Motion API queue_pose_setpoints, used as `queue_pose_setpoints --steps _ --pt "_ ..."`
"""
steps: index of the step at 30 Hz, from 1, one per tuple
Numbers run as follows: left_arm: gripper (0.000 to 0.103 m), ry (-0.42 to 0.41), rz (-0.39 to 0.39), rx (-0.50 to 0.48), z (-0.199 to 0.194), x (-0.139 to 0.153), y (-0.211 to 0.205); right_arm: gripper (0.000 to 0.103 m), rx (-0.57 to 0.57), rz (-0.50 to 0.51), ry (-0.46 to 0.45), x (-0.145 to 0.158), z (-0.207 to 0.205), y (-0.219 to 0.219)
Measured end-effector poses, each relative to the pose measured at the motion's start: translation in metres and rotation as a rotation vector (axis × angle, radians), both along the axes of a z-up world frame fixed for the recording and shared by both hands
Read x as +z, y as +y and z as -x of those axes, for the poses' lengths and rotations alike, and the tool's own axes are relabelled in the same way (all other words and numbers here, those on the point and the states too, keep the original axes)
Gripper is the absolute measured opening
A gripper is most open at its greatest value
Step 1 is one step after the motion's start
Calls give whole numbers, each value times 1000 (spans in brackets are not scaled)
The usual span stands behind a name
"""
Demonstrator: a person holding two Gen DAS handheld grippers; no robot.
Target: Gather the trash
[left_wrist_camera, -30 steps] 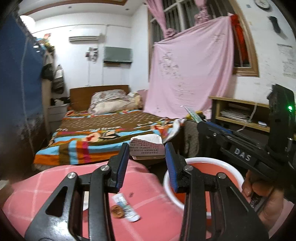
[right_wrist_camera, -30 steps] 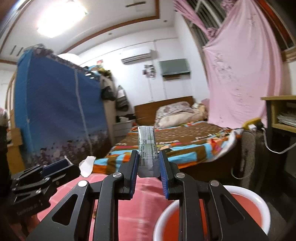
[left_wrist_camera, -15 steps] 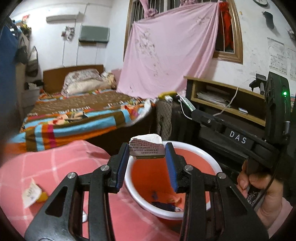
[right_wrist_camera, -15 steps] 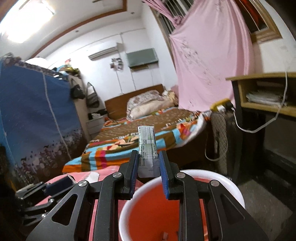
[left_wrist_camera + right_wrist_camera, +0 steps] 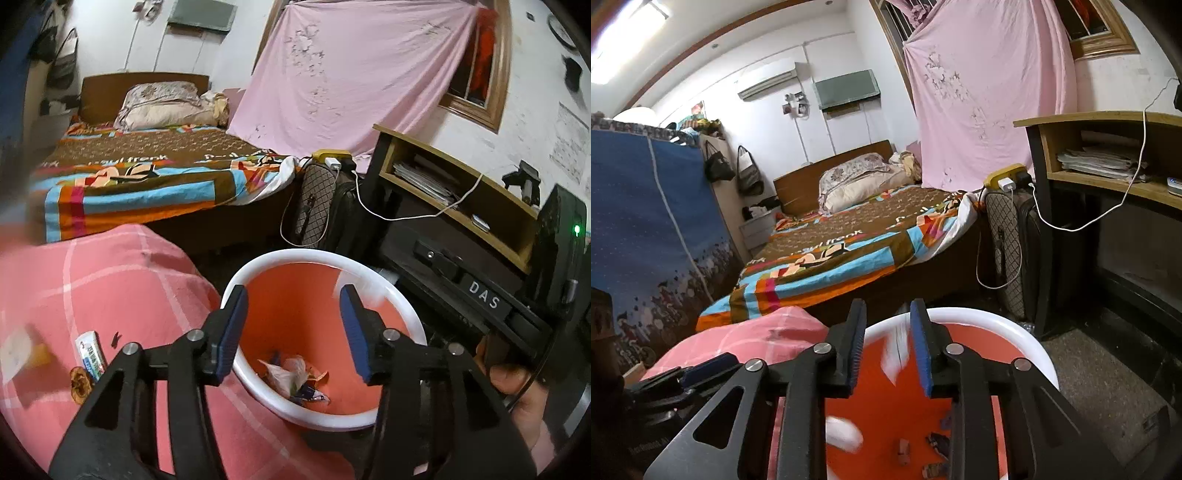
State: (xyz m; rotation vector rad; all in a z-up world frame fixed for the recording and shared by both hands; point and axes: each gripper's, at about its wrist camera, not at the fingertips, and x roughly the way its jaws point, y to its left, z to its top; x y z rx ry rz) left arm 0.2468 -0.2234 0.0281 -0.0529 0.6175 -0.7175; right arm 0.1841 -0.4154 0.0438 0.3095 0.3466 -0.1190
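Note:
An orange bin with a white rim stands beside the pink-clothed table; it also shows in the right wrist view. Several wrappers lie at its bottom. My left gripper is open and empty above the bin. My right gripper is open above the bin, with a blurred white slip falling between its jaws and a blurred white paper dropping lower. A small tube, a brown scrap and a white-and-orange piece lie on the table.
A bed with a striped cover stands behind the table. A dark wooden shelf unit, bags and a white cable are right of the bin. A blue wardrobe stands at the left.
Both grippers tilted down over the bin and opened. The left let go of its printed paper and the right let go of its slip; both pieces are falling into the bin.

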Motion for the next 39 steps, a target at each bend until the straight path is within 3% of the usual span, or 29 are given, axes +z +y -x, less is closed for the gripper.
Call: queue_pose_setpoints --steps 7,10,15,16,17,18,22,25,32,39 --pt "49 -31 12 96 0 9 21 33 1 10 -7 1 0 3" --pt "57 -75 7 160 3 15 37 43 11 17 -29 4 -1 9" --pt "68 -168 -11 284 10 27 79 48 52 43 -76 11 -8 29" --pt "71 -182 -9 307 12 28 88 56 60 49 -83 13 -10 34" --pt "72 -195 -5 333 14 29 98 74 71 54 -96 14 -11 41" --pt "73 -205 -4 360 15 30 110 81 78 56 -106 16 -12 46" --pt "86 -245 -5 451 22 30 143 89 128 80 -170 23 -15 71" --pt "91 -279 -2 517 29 30 165 103 153 105 -215 27 -15 87" --pt "92 -315 -21 593 38 21 195 103 237 160 -290 31 -21 123" --pt "92 -287 -99 561 35 5 201 103 288 216 -263 26 -28 149"
